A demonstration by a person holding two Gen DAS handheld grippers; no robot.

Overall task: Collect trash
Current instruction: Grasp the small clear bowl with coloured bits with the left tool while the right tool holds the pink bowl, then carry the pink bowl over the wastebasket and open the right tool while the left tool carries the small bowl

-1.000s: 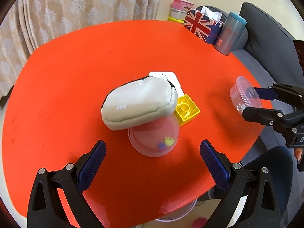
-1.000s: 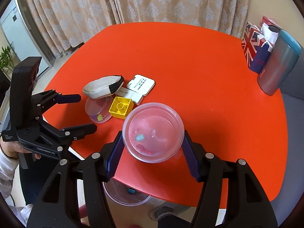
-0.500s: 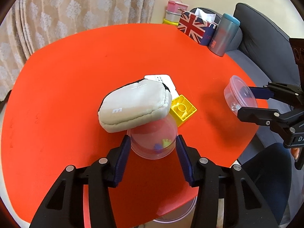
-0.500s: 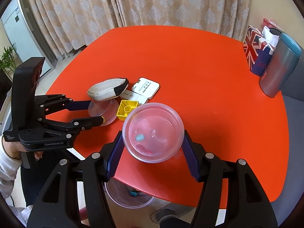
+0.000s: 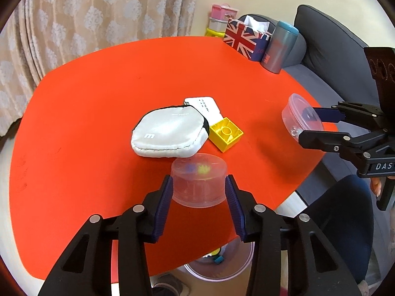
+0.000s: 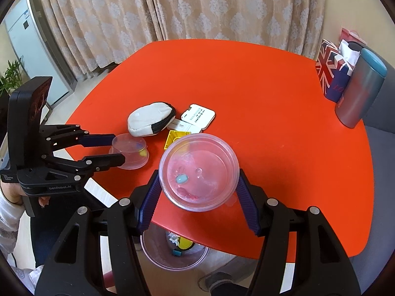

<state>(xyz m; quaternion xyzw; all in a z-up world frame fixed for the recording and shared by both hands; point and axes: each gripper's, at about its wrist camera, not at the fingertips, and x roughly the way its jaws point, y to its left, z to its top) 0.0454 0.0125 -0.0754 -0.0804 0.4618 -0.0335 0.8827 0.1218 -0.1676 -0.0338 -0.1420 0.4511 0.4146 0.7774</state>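
Clear plastic cup [image 5: 199, 182] with small blue and yellow bits inside sits clamped between the blue pads of the left gripper [image 5: 199, 192], lifted just above the near part of the red table [image 5: 98, 98]. In the right wrist view the same cup [image 6: 130, 154] shows at the left gripper's [image 6: 118, 149] tips, close to the table's near-left edge. The right gripper [image 6: 198, 187] is closed around a second clear cup [image 6: 198, 172], held tilted toward the camera so its open mouth shows a light-blue scrap and some pink bits at the bottom; this cup [image 5: 301, 119] hangs over the table's right edge in the left wrist view, with the right gripper [image 5: 308, 125] around it.

On the table lie a white pouch [image 5: 169, 132], a yellow toy block [image 5: 226, 134] touching its right end, and a white card [image 5: 203, 106] behind both. Below the table edge stands a clear bin [image 6: 172, 254] holding a few coloured scraps. At the far corner are a Union Jack bag [image 5: 243, 39] and a grey tumbler [image 5: 280, 46].
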